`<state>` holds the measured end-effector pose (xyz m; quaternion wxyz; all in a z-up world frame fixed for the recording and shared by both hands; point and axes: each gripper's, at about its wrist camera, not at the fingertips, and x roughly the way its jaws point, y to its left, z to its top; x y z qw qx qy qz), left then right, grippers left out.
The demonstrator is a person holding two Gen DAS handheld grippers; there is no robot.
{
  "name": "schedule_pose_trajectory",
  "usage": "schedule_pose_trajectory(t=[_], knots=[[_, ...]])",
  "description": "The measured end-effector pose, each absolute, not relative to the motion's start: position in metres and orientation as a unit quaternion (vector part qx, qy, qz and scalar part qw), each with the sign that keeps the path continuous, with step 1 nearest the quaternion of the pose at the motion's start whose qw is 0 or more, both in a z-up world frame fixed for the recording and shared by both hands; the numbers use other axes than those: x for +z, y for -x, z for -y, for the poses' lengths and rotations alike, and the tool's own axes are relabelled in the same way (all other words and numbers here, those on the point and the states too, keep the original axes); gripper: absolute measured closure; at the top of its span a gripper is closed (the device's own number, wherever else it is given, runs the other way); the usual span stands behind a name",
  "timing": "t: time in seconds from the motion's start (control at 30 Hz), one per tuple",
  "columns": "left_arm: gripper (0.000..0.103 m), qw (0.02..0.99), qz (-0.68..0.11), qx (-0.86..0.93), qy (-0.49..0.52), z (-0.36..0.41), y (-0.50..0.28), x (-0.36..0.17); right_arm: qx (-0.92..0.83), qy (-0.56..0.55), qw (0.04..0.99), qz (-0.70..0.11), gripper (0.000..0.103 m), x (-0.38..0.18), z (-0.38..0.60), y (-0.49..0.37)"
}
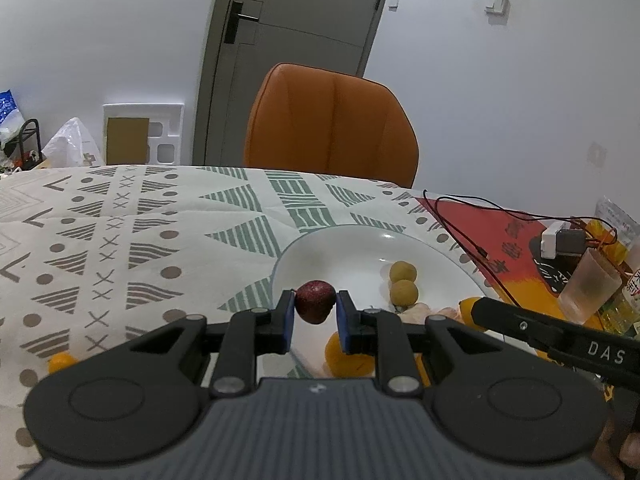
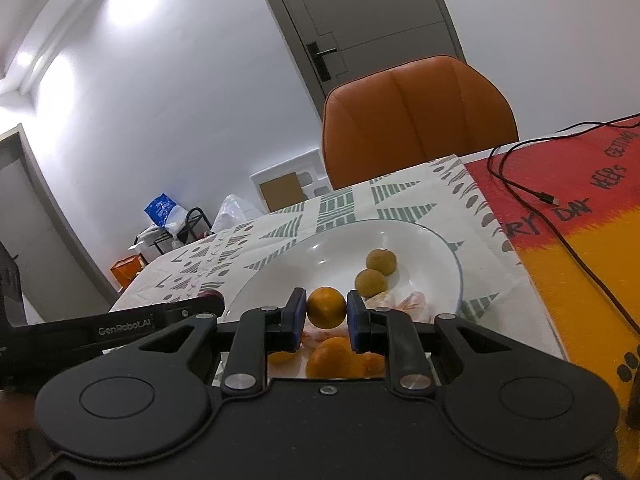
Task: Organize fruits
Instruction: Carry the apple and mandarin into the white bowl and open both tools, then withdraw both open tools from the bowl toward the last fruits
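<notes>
My left gripper (image 1: pixel 315 316) is shut on a dark red round fruit (image 1: pixel 315 301) and holds it above the near left rim of a white plate (image 1: pixel 340 248). My right gripper (image 2: pixel 327 314) is shut on a small orange (image 2: pixel 326 307) above the same plate (image 2: pixel 440 252). Two yellow-green round fruits (image 1: pixel 403 285) (image 2: pixel 376 272) lie in the plate, with peeled pale segments (image 2: pixel 404 305) and other oranges (image 2: pixel 334 358) near its front. In the left wrist view the right gripper's arm (image 1: pixel 560 332) enters from the right, with an orange (image 1: pixel 466 308) at its tip.
A small orange (image 1: pixel 60 361) lies on the patterned tablecloth (image 1: pixel 120 240) at the left. A red-and-orange mat (image 2: pixel 580 220) with black cables (image 2: pixel 520 192), a plastic cup (image 1: pixel 588 288) and bottles sit at the right. An orange chair (image 1: pixel 332 124) stands behind the table.
</notes>
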<state>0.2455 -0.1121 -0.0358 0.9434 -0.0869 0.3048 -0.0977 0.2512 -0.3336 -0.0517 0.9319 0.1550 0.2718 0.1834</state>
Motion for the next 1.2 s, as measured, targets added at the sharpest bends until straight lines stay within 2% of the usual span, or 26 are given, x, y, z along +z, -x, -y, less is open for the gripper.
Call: schedule_pose_trajectory(t=[0.67, 0.87, 0.93, 1.03, 1.2], knots=[[0.075, 0.946, -0.305, -0.062, 0.092, 0.084, -0.229, -0.028, 0.195, -0.153, 0.932, -0.264, 0.083, -0.047, 0.327, -0.260], [0.065, 0.948, -0.301, -0.037, 0.098, 0.065, -0.221, -0.024, 0.195, -0.147, 0.935, -0.257, 0.083, -0.043, 0.323, -0.263], [0.056, 0.949, -0.297, -0.028, 0.103, 0.058, -0.217, -0.023, 0.191, -0.143, 0.937, -0.255, 0.083, -0.042, 0.321, -0.265], [0.051, 0.950, -0.292, -0.018, 0.107, 0.050, -0.211, -0.023, 0.185, -0.132, 0.939, -0.258, 0.083, -0.045, 0.317, -0.270], [0.049, 0.948, -0.297, -0.006, 0.113, 0.038, -0.206, -0.024, 0.187, -0.125, 0.939, -0.259, 0.082, -0.045, 0.309, -0.272]])
